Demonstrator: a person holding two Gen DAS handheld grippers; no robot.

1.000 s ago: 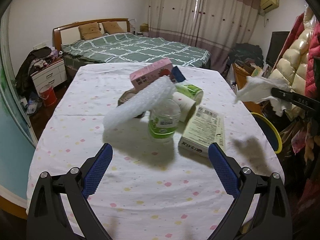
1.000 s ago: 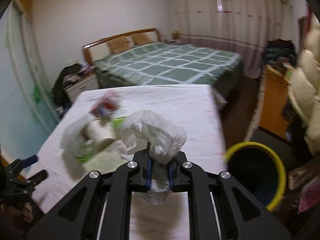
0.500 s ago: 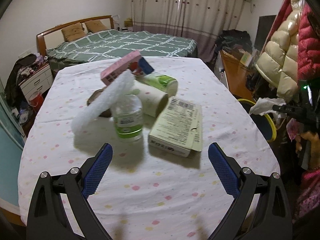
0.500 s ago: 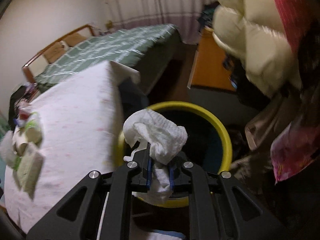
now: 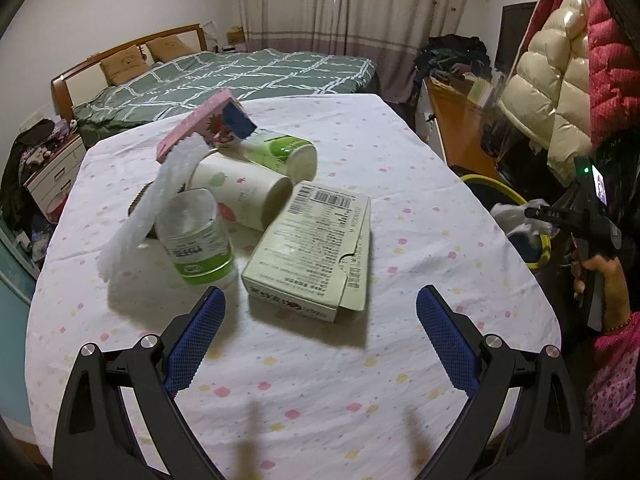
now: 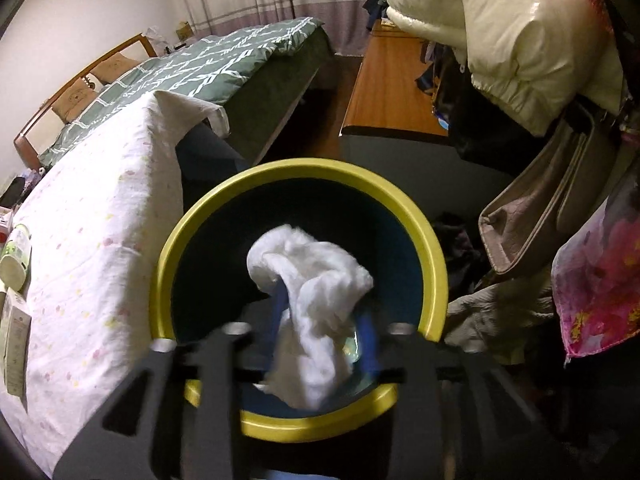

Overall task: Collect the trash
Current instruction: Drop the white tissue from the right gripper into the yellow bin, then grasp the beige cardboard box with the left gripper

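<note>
My right gripper (image 6: 324,320) is over the mouth of the yellow-rimmed bin (image 6: 224,204); its blurred jaws have parted and the crumpled white tissue (image 6: 316,292) hangs loose between them. In the left wrist view the tissue (image 5: 516,216) and bin (image 5: 504,194) show at the table's right edge. My left gripper (image 5: 320,328) is open and empty above the table (image 5: 420,184), just in front of a flat cardboard box (image 5: 316,252) and a clear bottle with a green label (image 5: 198,248). Behind them lie paper cups (image 5: 244,196), a pink carton (image 5: 200,128) and a white foam strip (image 5: 152,208).
A wooden cabinet (image 6: 392,92) stands behind the bin. Puffy coats (image 6: 520,40), a beige bag (image 6: 548,196) and a floral cloth (image 6: 600,280) hang at the bin's right. A green-quilted bed (image 5: 240,76) lies beyond the table.
My right gripper carried the tissue from over the table down to the bin and its jaws have opened. My left gripper moved closer to the box and bottle.
</note>
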